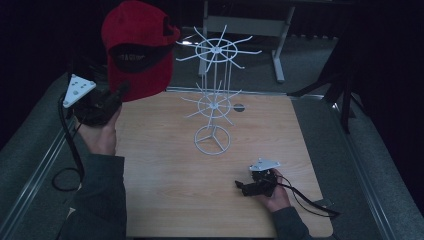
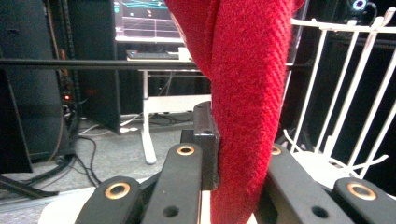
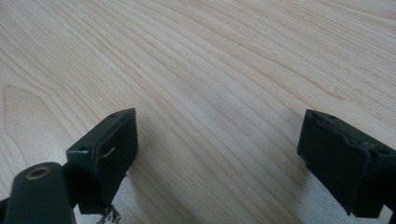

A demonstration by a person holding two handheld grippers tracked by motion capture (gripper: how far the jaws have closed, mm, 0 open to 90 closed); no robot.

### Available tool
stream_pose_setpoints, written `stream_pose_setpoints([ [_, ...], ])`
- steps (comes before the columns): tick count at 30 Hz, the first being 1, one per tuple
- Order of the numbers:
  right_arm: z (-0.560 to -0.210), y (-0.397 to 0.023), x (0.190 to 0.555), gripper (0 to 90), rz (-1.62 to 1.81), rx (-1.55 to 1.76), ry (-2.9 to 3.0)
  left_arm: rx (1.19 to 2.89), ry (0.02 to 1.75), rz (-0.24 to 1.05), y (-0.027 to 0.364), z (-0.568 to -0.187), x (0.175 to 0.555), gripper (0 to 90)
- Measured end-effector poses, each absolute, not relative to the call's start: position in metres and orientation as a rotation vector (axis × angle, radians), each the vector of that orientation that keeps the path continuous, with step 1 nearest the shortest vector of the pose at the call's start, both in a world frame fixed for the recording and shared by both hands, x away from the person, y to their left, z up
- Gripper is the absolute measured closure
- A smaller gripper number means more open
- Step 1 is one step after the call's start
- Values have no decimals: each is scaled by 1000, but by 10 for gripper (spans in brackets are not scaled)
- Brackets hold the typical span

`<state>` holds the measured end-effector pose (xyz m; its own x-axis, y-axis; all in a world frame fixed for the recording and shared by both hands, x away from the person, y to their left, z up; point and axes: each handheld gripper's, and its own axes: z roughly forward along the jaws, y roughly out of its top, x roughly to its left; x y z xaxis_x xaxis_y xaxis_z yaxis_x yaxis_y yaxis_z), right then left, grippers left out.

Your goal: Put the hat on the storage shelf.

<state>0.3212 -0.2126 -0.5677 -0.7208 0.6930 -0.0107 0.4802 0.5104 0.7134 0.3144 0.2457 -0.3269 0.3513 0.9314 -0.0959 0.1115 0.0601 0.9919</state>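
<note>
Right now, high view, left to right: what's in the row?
left gripper → red cap → white wire rack → right gripper

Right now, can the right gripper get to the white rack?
Probably yes. The right gripper is open and holds nothing, and bare table lies between it and the white rack. The left gripper holds the red cap.

Left gripper (image 1: pixel 107 102) raised at table's left edge, forearm angled up, jaws clamped on something. Right gripper (image 1: pixel 250 187) low near the front right, jaws spread wide, pointing left, hand (image 1: pixel 272 195) wrapped behind it.
</note>
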Motion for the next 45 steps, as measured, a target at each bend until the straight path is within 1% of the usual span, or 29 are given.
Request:
stream_pose_setpoints([
  [9,-568,-213,321,120,1026,985,2461,1387,1030,821,242,-339,310,859],
  [25,-568,-213,321,120,1026,982,2460,1408,1028,786,241,-375,308,858],
  [37,-568,-213,321,120,1026,981,2460,1459,1046,777,234,-404,305,856],
  [45,-568,-213,321,121,1027,986,2461,1514,1041,741,225,-429,306,853],
])
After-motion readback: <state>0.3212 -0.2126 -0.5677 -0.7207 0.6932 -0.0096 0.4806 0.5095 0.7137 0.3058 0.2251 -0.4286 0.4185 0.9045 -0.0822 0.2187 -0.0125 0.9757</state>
